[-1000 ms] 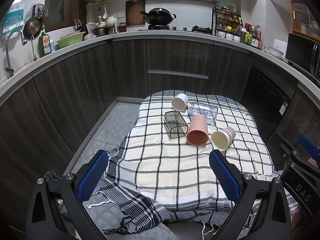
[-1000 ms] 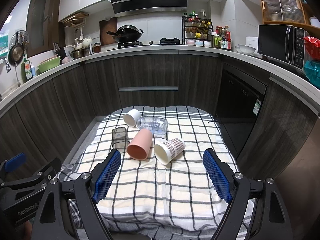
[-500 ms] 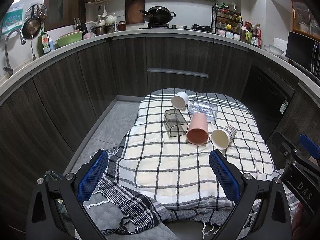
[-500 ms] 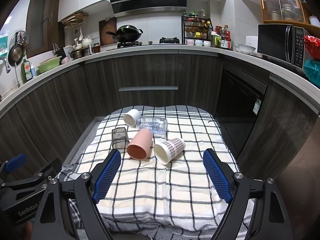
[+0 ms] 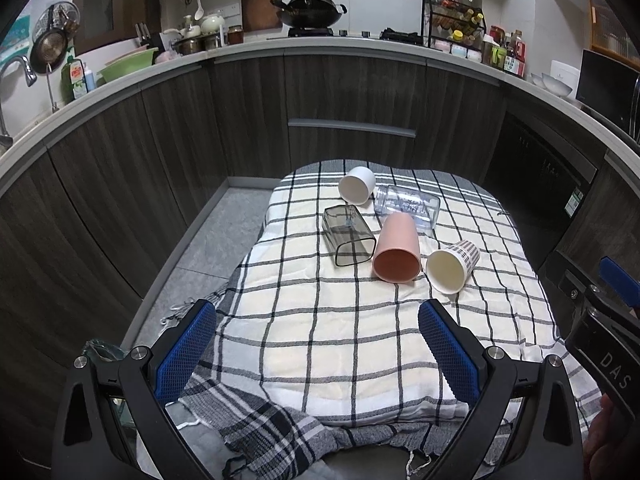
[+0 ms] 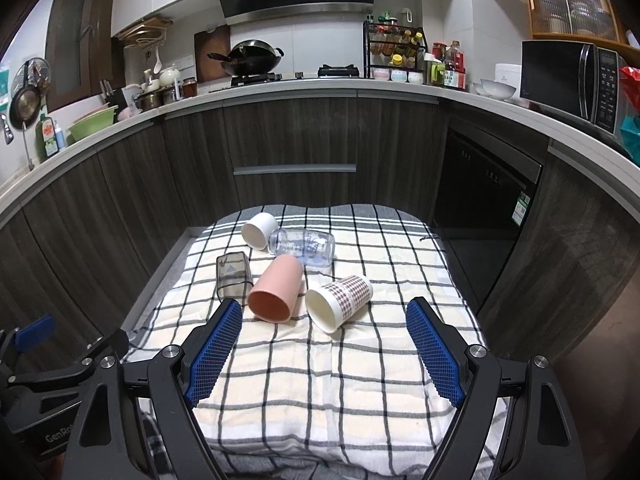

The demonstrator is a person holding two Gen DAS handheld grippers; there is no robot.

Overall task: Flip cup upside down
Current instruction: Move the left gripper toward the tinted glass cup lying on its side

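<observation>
- Cups lie on their sides on the checked cloth [image 6: 320, 380] over the tabletop: pink cup [image 6: 276, 294], patterned paper cup [image 6: 340, 298], white cup [image 6: 259, 230], smoky square tumbler [image 6: 233, 274], and a clear jar [image 6: 304, 246] touching the white one.
- None is flipped yet; every step remains.
- Left gripper [image 5: 320, 344] and right gripper [image 6: 322, 356] hover short of them, blue-padded fingers spread wide and empty.
- Pink cup looks smooth, tapered plastic.

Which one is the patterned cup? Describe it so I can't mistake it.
On the checked cloth, find the cluster of tipped-over cups. At its near right end, beside the pink cup, lies the patterned cup, mouth toward the camera. Only it has a checked outside and cream inside.
</observation>
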